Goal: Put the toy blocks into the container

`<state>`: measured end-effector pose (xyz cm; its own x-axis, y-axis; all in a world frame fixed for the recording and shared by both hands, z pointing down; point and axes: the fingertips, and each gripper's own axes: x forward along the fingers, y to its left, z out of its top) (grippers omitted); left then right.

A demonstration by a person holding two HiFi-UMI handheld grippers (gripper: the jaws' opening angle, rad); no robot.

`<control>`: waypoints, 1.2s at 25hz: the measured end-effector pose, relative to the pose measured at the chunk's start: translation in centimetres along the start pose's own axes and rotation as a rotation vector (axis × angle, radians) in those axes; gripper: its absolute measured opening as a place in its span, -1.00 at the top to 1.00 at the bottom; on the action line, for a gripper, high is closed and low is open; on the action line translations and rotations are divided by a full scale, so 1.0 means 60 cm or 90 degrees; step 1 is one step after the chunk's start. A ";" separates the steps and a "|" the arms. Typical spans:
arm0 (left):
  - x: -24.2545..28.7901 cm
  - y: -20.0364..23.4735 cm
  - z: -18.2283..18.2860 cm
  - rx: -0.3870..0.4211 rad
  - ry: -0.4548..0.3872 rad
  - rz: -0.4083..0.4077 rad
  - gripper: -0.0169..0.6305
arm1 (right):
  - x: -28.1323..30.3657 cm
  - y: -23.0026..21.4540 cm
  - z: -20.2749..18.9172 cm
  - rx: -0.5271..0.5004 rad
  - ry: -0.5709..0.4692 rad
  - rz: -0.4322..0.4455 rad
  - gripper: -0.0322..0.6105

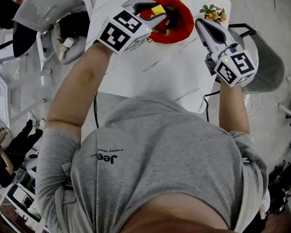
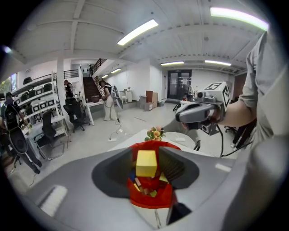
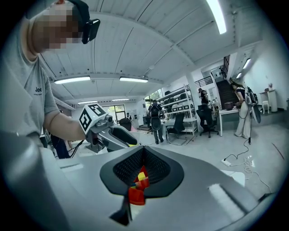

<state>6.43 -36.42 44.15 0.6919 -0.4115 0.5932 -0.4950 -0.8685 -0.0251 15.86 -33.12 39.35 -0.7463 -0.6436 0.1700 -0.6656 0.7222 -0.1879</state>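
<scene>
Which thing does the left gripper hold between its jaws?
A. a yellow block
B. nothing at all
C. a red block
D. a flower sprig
A: the left gripper view shows the left gripper with its jaws closed on a yellow block, held above the red container with other blocks in it.

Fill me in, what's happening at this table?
A person with a gripper in each hand is loading toy blocks into a red container on the white table. The left gripper is clamped on a yellow block, holding it above the container, which has several blocks inside. The right gripper is shut and empty, beside the container.
</scene>
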 end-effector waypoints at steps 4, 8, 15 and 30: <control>0.006 -0.006 0.007 -0.027 -0.015 -0.024 -0.05 | 0.004 -0.005 0.000 0.002 0.001 0.002 0.89; -0.006 -0.004 0.010 -0.044 -0.035 -0.020 -0.06 | 0.012 -0.002 -0.002 -0.001 0.006 0.013 0.89; -0.083 -0.003 -0.006 -0.099 -0.095 0.025 -0.06 | 0.041 0.036 0.017 -0.019 0.004 0.052 0.89; -0.551 -0.056 -0.162 -0.200 -0.214 0.342 0.47 | 0.179 0.381 0.098 -0.108 0.002 0.294 0.89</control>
<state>-19.87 -17.19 32.42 0.4090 -0.8679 0.2819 -0.9068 -0.4212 0.0186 -7.40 -25.01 31.16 -0.9632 -0.2458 0.1091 -0.2553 0.9632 -0.0838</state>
